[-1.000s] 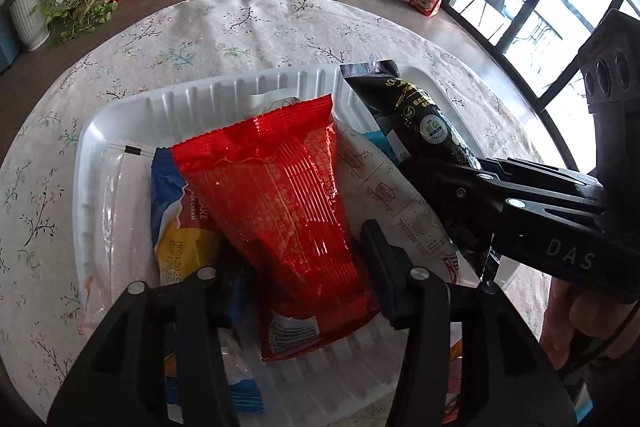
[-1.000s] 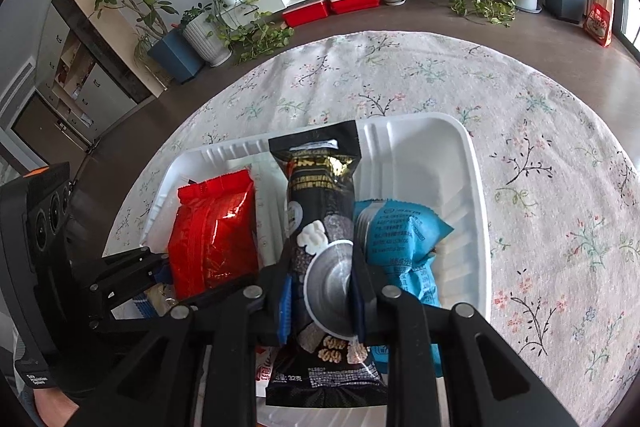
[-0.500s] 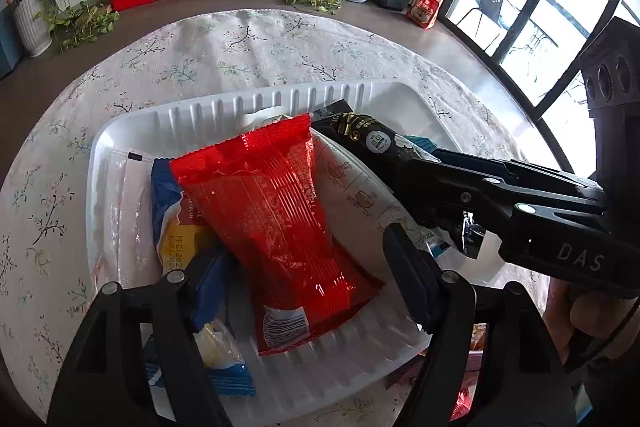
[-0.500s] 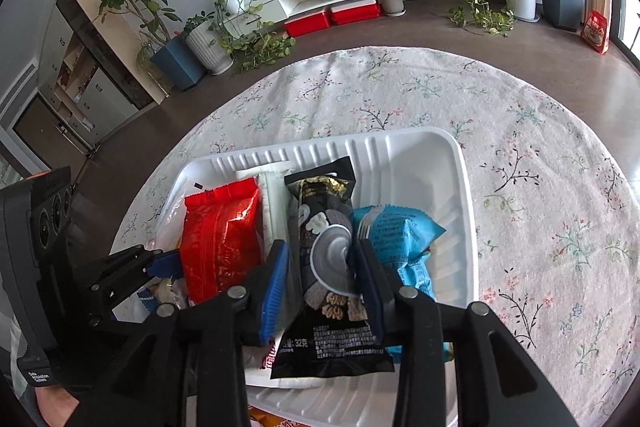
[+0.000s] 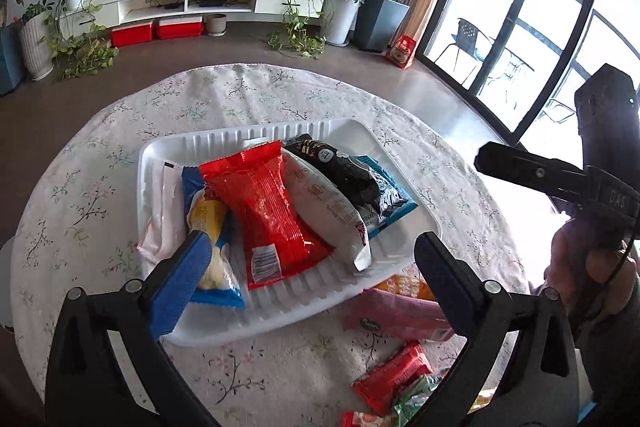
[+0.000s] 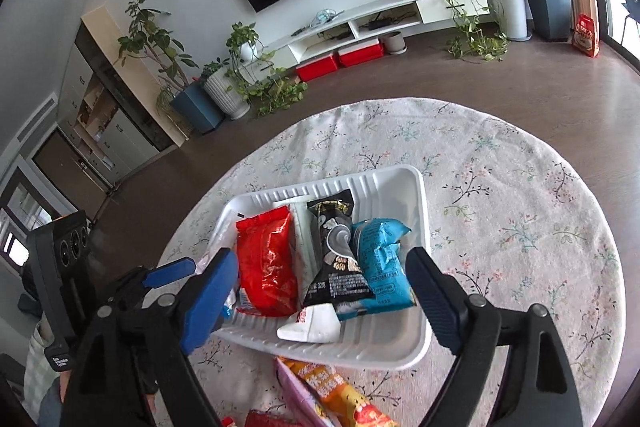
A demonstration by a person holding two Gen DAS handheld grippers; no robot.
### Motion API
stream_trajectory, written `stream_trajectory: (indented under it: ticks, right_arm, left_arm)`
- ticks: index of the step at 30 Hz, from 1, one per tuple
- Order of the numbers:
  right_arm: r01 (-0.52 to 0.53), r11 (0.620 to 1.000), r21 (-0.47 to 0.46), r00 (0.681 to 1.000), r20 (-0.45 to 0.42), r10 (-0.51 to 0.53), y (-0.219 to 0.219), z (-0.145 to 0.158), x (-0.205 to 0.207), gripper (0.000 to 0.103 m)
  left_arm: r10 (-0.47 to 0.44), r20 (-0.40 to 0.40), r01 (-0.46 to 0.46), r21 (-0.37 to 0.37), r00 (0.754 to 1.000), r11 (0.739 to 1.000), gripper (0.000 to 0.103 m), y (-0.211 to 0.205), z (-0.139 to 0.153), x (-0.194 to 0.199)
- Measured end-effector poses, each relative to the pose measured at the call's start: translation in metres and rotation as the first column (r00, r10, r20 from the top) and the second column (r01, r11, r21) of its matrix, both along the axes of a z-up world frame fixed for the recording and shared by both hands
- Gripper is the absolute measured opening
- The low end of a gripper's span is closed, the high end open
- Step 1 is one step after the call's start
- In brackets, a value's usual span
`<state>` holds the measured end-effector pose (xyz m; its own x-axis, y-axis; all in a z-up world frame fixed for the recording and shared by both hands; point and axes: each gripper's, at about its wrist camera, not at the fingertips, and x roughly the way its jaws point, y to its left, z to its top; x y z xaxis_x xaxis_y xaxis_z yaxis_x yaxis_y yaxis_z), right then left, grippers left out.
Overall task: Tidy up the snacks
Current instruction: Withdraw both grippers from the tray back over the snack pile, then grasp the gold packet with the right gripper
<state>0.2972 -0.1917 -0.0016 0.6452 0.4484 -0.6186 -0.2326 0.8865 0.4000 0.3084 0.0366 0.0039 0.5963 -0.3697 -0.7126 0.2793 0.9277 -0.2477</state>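
Snacks (image 5: 272,211) lay ahead in the tray (image 5: 360,291), more packets (image 5: 394,381) waited below both opening, empty grippers (image 5: 312,267).

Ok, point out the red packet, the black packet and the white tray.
red packet (image 5: 268,211), left wrist view, middle of its front face
black packet (image 6: 338,251), right wrist view, printed middle
white tray (image 6: 400,183), right wrist view, bare far wall
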Motion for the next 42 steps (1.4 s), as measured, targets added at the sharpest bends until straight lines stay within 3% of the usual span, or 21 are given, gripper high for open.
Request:
stream_trajectory:
  ticks: [9, 11, 15, 19, 24, 32, 36, 42]
  right_arm:
    - [-0.038, 0.998, 0.054, 0.999, 0.024, 0.037, -0.025, -0.005, -0.098, 0.095]
    - [-0.058, 0.997, 0.041, 0.998, 0.019, 0.057, -0.025, -0.011, -0.12, 0.095]
    - [-0.099, 0.995, 0.003, 0.995, 0.009, 0.099, -0.022, -0.026, -0.156, 0.095]
    - [-0.195, 0.974, -0.115, 0.981, -0.033, 0.193, -0.003, -0.045, -0.184, 0.095]
    - [-0.271, 0.928, -0.256, 0.962, -0.047, 0.268, 0.017, -0.062, -0.201, 0.093]
    - [-0.377, 0.855, -0.357, 0.926, -0.164, 0.34, 0.038, -0.091, -0.199, 0.082]
    - [-0.394, 0.84, -0.372, 0.918, -0.198, 0.343, 0.041, -0.1, -0.195, 0.075]
    - [-0.429, 0.786, -0.445, 0.903, -0.209, 0.374, 0.052, -0.103, -0.193, 0.071]
  left_arm:
    - [-0.012, 0.123, 0.004, 0.065, 0.992, 0.998, 0.103, -0.011, -0.009, -0.111]
    - [-0.005, 0.1, -0.002, 0.069, 0.995, 0.998, 0.103, -0.013, -0.017, -0.133]
    - [0.015, 0.027, -0.014, -0.019, 1.0, 1.0, 0.103, -0.006, -0.032, -0.171]
    - [-0.013, 0.007, 0.014, -0.05, 1.0, 0.999, 0.103, -0.004, -0.041, -0.197]
    - [-0.081, 0.003, 0.081, -0.044, 0.997, 0.996, 0.103, -0.007, -0.042, -0.204]
    - [-0.211, 0.004, 0.211, 0.047, 0.977, 0.976, 0.103, -0.019, -0.038, -0.205]
    - [-0.255, -0.007, 0.255, 0.065, 0.967, 0.965, 0.103, -0.02, -0.04, -0.202]
    - [-0.354, -0.015, 0.353, 0.119, 0.935, 0.928, 0.103, -0.025, -0.04, -0.194]
